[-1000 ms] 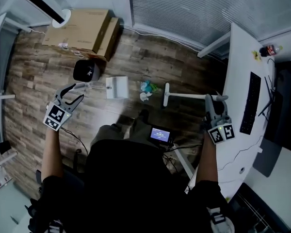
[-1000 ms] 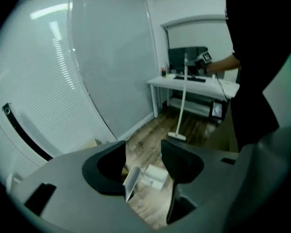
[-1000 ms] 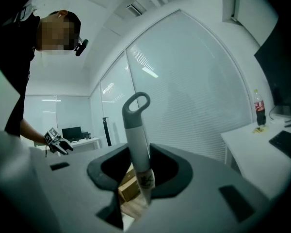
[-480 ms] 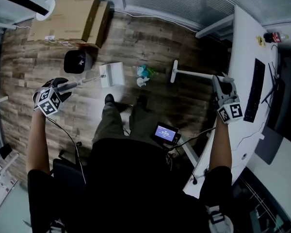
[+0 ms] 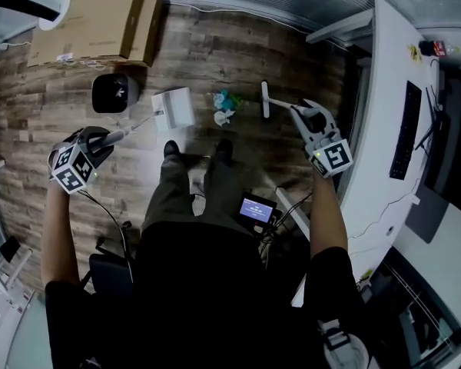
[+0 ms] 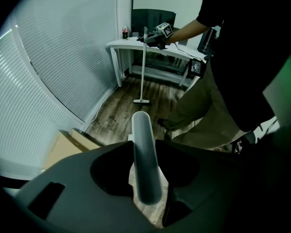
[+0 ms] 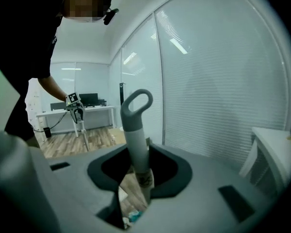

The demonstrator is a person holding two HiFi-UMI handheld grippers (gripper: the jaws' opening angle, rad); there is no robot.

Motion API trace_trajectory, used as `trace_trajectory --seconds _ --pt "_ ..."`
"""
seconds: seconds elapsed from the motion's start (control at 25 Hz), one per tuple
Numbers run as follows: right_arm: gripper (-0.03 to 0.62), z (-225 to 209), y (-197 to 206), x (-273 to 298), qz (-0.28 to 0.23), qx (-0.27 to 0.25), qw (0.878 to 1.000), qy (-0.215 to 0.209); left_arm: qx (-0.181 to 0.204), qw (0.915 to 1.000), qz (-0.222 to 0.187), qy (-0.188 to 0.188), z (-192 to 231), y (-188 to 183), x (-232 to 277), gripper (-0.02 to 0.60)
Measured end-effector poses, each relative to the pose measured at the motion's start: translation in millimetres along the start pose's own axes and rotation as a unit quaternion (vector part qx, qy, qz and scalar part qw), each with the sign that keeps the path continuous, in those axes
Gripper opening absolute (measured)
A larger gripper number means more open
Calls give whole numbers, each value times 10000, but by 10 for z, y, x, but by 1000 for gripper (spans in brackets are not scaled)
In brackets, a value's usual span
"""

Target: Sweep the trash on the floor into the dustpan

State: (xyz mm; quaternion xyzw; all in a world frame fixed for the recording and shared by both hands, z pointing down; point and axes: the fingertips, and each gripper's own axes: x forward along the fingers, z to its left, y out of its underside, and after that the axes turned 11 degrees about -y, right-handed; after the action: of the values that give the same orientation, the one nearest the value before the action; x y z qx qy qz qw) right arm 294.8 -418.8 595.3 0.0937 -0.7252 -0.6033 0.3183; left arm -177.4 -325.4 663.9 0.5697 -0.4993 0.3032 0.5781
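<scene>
Trash (image 5: 224, 108) first: a small clump of teal and white scraps on the wooden floor (image 5: 238, 60), just ahead of the person's shoes (image 5: 171, 151). It sits between the two tools. The white dustpan (image 5: 174, 108) is near it on the left, and the broom (image 5: 265, 100) has its head on the boards just to the right, with neither touching the scraps.

Over to the left claw (image 5: 104, 138): it points steeply down and its jaws are closing on the dustpan's grey handle (image 6: 145, 164), which runs right through the gap between them. The handle slants from the claw to the pan on the floor.

The right claw (image 5: 309, 118) is clamped on the broom's handle (image 7: 136, 140), gripping just under the loop at the top. Through its jaws you can glimpse the teal scraps (image 7: 131, 219) down on the floor.

Further out, a black round object (image 5: 111, 92) sits left of the dustpan, with cardboard boxes (image 5: 92, 21) beyond it by the blinds. On the right runs the white tabletop (image 5: 376, 129), carrying a keyboard (image 5: 406, 129) and, at its far end, a bottle (image 5: 434, 48). A small lit screen (image 5: 255, 208) hangs at the person's waist.
</scene>
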Motion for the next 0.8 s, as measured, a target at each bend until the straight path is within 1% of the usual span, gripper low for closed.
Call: trace_trajectory --seconds 0.08,0.2,0.32,0.44,0.6,0.8 --pt "118 196 7 149 -165 221 9996 -47 -13 9999 -95 67 1 -30 3 135" --pt "130 419 5 315 -486 673 9965 61 16 9998 -154 95 54 -38 14 137" --pt "141 662 -7 507 -637 958 9934 29 30 9996 -226 138 76 -47 12 137" --pt "146 893 -42 709 -764 1170 9902 8 22 9989 -393 237 66 -55 2 137" --pt "149 1125 -189 991 -1094 1353 9847 74 144 9981 -523 304 81 -25 -25 141" --pt "150 1328 -351 1288 -1502 1519 9765 269 194 9964 -731 386 60 -79 -27 141"
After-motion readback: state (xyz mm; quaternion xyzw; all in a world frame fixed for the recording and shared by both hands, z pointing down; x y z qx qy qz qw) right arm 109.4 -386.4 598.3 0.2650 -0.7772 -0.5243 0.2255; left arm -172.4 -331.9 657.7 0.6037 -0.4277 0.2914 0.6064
